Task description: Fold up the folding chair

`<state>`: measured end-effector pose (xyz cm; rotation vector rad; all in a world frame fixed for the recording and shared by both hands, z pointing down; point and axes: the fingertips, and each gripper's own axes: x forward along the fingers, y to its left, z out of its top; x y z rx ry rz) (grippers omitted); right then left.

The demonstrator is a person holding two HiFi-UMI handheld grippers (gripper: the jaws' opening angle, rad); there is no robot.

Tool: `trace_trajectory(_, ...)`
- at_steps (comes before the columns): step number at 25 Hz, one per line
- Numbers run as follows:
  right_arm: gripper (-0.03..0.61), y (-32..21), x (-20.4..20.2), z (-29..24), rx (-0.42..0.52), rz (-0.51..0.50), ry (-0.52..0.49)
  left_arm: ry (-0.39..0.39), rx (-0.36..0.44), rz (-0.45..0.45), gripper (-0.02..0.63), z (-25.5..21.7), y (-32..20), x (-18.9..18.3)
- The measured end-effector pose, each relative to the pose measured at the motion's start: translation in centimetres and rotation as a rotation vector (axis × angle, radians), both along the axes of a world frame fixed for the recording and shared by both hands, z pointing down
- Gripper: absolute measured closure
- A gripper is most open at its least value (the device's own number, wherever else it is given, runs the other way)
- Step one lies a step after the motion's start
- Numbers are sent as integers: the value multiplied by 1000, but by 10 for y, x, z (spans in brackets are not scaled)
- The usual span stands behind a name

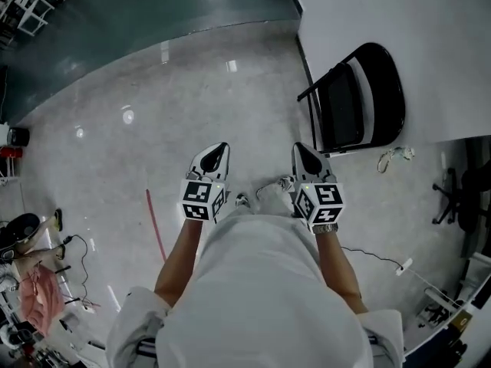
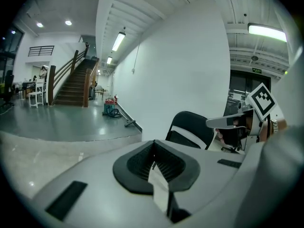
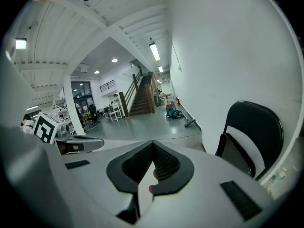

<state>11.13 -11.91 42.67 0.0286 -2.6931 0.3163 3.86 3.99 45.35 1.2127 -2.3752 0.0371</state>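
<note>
- Left white gripper (image 1: 215, 154) held out front, jaws pressed together, empty
- Right white gripper (image 1: 304, 156) just beside it, jaws pressed together, empty too
- Black metal folding chair (image 1: 360, 102) leans against the white wall (image 1: 430, 21), far right

**What the floor holds, by count**

One black folding chair with a thin metal frame (image 1: 360, 102), upper right. Two white grippers at centre: left gripper (image 1: 221, 149), right gripper (image 1: 301, 150). One thin red rod (image 1: 156, 225), centre left. One white coiled cord (image 1: 393, 158), right.
</note>
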Motion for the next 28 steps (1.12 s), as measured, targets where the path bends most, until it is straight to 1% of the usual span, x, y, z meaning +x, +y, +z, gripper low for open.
trace_trajectory(3,574,38,11,1,7,-19,8,8,-2,-4,603,4,32,15)
trace_trajectory(6,575,59,20,3,21,-25,7,-2,1,4,603,4,50,27)
trace_trajectory(11,575,71,33,-4,54,-26,1,-18,14,-7,603,-1,67,42)
trace_trajectory(15,575,64,50,-11,78,-6,-9,-9,34,-24,603,-1,65,47)
trace_trajectory(18,575,46,66,-7,71,24,4,-3,40,-6,603,2,46,55)
trace_trajectory(21,575,24,88,-3,44,62,17,9,24,33,603,6,17,73)
trace_trajectory(24,575,-7,113,-6,35,92,30,16,20,77,603,1,-22,98)
trace_trajectory(28,574,-63,134,-10,41,109,39,17,37,110,603,-4,-82,125)
